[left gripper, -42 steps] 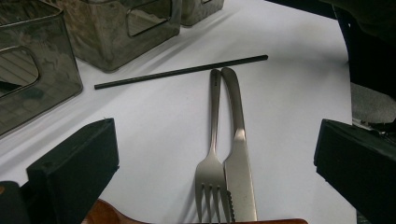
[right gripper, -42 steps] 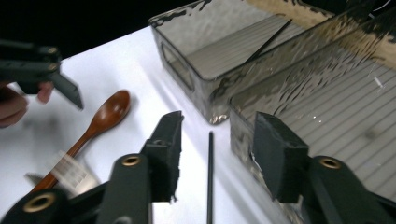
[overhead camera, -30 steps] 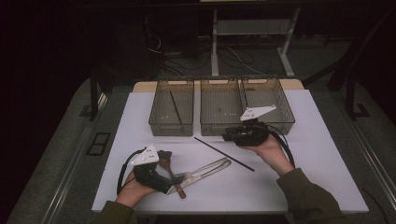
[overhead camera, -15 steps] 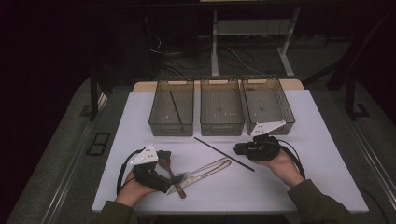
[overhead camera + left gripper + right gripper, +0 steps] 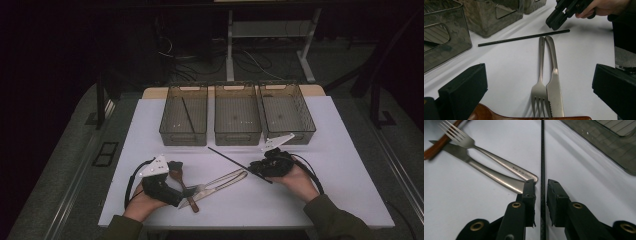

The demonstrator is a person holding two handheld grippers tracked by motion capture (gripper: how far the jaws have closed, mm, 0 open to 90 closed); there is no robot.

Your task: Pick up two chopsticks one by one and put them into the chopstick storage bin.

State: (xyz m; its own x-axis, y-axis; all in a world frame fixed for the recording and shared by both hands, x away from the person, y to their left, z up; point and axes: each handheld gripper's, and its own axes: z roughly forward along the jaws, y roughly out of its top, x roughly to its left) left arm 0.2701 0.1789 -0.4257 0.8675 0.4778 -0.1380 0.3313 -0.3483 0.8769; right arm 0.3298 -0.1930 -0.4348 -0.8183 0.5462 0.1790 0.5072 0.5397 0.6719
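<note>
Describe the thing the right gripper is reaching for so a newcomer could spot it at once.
On the white table, in front of the three smoky bins, lies a thin black stick, slanting toward the right gripper. Unlike the fork and knife beside it, it is matte black and uniformly thin.

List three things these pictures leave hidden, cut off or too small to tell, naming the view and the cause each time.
1. Wooden spoon: in the left gripper view the bottom edge cuts it off.
2. Black chopstick: in the right gripper view, whether the right gripper pads already touch it; gaps look narrow.
3. Stamped lettering on the fork handle: too small to read.
4. Left gripper: in the high view its jaws are too dark to separate.
</note>
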